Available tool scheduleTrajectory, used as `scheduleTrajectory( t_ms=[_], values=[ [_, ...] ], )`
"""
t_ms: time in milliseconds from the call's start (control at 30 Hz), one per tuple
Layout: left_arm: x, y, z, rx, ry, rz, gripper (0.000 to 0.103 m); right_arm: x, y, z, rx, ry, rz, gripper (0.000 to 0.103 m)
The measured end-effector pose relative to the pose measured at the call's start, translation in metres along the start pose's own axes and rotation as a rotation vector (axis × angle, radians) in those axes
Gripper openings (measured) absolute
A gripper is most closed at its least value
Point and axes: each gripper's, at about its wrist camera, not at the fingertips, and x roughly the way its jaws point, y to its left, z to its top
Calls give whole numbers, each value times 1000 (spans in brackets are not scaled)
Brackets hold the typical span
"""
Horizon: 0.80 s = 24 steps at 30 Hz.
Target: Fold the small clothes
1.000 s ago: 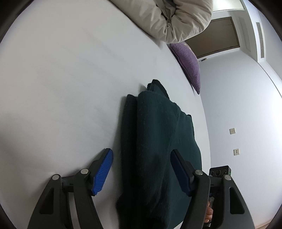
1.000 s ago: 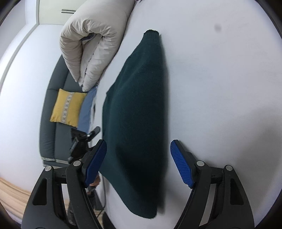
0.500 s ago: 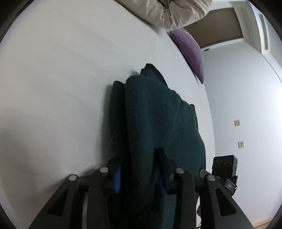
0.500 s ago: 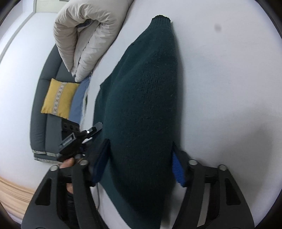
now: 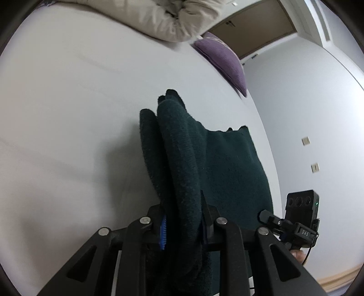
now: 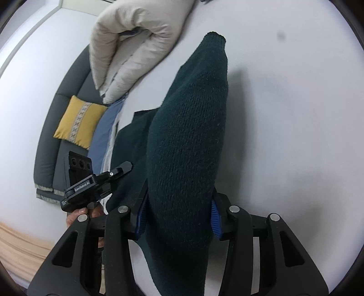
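Observation:
A dark green knitted sweater [image 5: 229,168] lies partly folded on a white bed [image 5: 68,118]. My left gripper [image 5: 182,223] is shut on a thick fold at its near edge and lifts it off the sheet. In the right wrist view the sweater [image 6: 188,141] bulges up between the blue pads, and my right gripper [image 6: 177,216] is shut on its other near edge. The far end with a ribbed cuff [image 6: 216,37] still rests on the bed [image 6: 295,113]. Each gripper shows in the other's view, the right one [image 5: 300,218] and the left one [image 6: 91,179].
A rolled beige duvet [image 5: 163,18] lies at the head of the bed, also in the right wrist view [image 6: 134,47]. A purple cushion [image 5: 223,59] sits beside it. A grey sofa [image 6: 52,141] with a yellow cushion [image 6: 79,120] stands past the bed's edge.
Both grippers went from open around the sweater's near edge to shut on it. The gripped edge has risen off the sheet and the cloth now bunches upward.

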Motion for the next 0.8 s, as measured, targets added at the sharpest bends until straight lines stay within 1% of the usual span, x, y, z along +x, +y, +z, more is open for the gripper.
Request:
scheduleTrajectory(
  t_ms=[133, 233, 333, 433, 500, 667, 733, 800],
  values=[
    [-24, -17, -39, 25, 7, -12, 23, -30, 18, -47, -24, 3, 2, 42],
    [-37, -37, -73, 83, 12, 22, 23, -46, 26, -81, -41, 6, -12, 42],
    [-43, -56, -105, 134, 22, 53, 23, -59, 40, -122, -66, 2, -43, 42],
    [-43, -68, -127, 168, 32, 66, 24, -67, 46, -155, -80, -2, -47, 42],
    [-44, -70, -139, 170, 40, 64, 24, -73, 45, -175, -74, -4, -48, 42],
    [-45, -66, -157, 161, 41, 42, 24, -85, 30, -207, -34, -19, -27, 42],
    [-39, -59, -165, 164, 47, 43, 24, -84, 20, -211, -20, -19, -27, 42],
    [-31, -44, -168, 140, 66, 51, 24, -79, 6, -215, 5, -6, -39, 42]
  ],
)
